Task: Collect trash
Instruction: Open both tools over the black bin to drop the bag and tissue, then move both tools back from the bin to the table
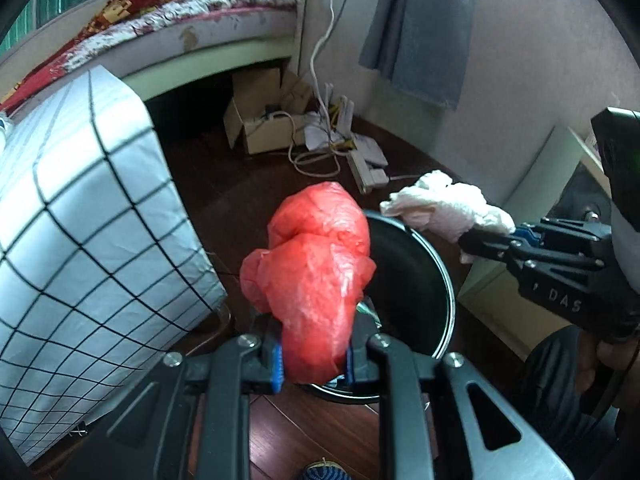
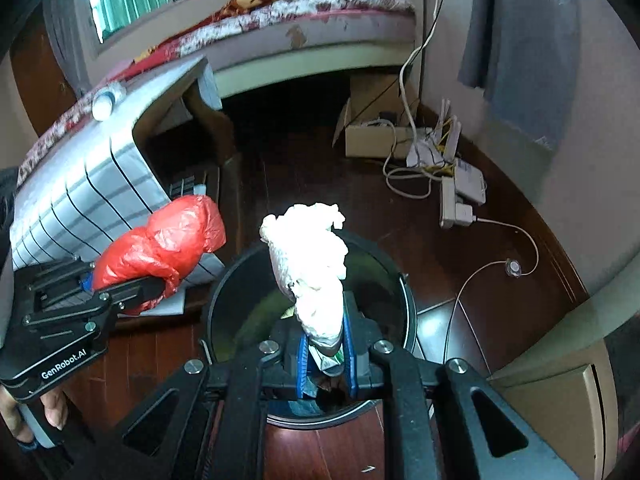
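Left wrist view: the left claw (image 1: 316, 360) pinches a crumpled red plastic bag (image 1: 316, 276) above the near rim of a round black bin (image 1: 420, 276) on the dark wooden floor (image 1: 320, 432). Left of it stands a grid-patterned cloth box (image 1: 80, 220); far behind are a bed (image 1: 192, 28) and a cardboard box (image 1: 260, 120) with cables.

Right wrist view: the right claw (image 2: 326, 360) is pressed together on a white paper wad (image 2: 314, 264) over the bin's mouth (image 2: 232, 280). A power strip (image 2: 454, 204) lies far right on the floor.
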A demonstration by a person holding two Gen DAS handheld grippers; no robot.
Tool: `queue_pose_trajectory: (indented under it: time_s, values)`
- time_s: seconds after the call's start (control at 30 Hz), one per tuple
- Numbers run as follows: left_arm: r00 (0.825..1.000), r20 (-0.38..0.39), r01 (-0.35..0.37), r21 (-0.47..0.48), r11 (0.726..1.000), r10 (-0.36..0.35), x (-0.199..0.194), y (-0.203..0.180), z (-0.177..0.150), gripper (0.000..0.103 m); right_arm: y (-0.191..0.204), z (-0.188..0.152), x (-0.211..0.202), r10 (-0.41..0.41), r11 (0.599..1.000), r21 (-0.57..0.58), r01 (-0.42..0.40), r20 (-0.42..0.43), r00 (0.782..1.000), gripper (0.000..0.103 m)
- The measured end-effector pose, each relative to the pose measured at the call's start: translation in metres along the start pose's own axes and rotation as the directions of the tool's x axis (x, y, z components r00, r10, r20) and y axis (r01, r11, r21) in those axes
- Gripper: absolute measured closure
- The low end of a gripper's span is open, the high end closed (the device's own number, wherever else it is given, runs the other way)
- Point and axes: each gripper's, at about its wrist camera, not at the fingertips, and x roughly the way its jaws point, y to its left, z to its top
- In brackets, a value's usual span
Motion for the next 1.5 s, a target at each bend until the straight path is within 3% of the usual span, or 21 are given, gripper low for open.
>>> queue_pose_trajectory:
  time_s: [0.2, 0.23, 0.27, 0.3, 0.33, 0.37, 0.5, 0.73, 1.5]
  values:
    - [0.999, -0.039, 0.017, -0.002, 1.000, -0.017, 0.025, 0.001, 0.002, 0.072, -0.006, -0.003, 0.028, 0.018, 0.999, -0.040, -0.019, -0.038, 0.999, 0.088]
    - [0.999, -0.038, 0.023, -0.003, 1.000, -0.023, 0.027, 0.002, 0.001, 0.062, -0.006, -0.004, 0.032, 0.016, 0.999, -0.047, -0.018, -0.045, 0.999, 0.087]
    - [0.999, -0.031, 0.017, -0.010, 1.000, -0.018, 0.028, 0.002, 0.000, 0.053, -0.009, -0.006, 0.043, -0.016, 0.998, -0.064, 0.011, -0.076, 0.997, 0.076]
    - [1.000, -0.016, 0.009, -0.022, 1.000, -0.009, 0.028, 0.003, -0.001, 0.028, -0.011, -0.008, 0.049, -0.051, 0.996, -0.072, 0.044, -0.090, 0.995, 0.044]
    - [1.000, 0.000, -0.007, -0.036, 0.999, 0.007, 0.027, 0.004, -0.003, 0.012, -0.015, -0.011, 0.053, -0.072, 0.995, -0.072, 0.066, -0.087, 0.994, 0.026]
    - [1.000, 0.014, -0.021, -0.047, 0.999, 0.022, 0.026, 0.006, -0.004, 0.010, -0.020, -0.013, 0.054, -0.086, 0.995, -0.067, 0.081, -0.082, 0.993, 0.007]
    - [0.999, 0.008, -0.045, -0.077, 0.996, 0.046, 0.027, 0.013, -0.010, 0.006, -0.032, -0.020, 0.050, -0.123, 0.992, -0.020, 0.121, -0.085, 0.989, 0.001]
    - [0.996, 0.001, -0.092, -0.118, 0.989, 0.093, 0.030, 0.021, -0.015, 0.002, -0.026, -0.019, 0.036, -0.150, 0.988, -0.040, 0.149, -0.024, 0.988, 0.001]
    - [0.989, 0.056, -0.129, -0.140, 0.982, 0.138, -0.002, 0.028, -0.014, 0.001, -0.005, -0.007, 0.009, -0.143, 0.987, -0.069, 0.146, 0.043, 0.989, 0.001]
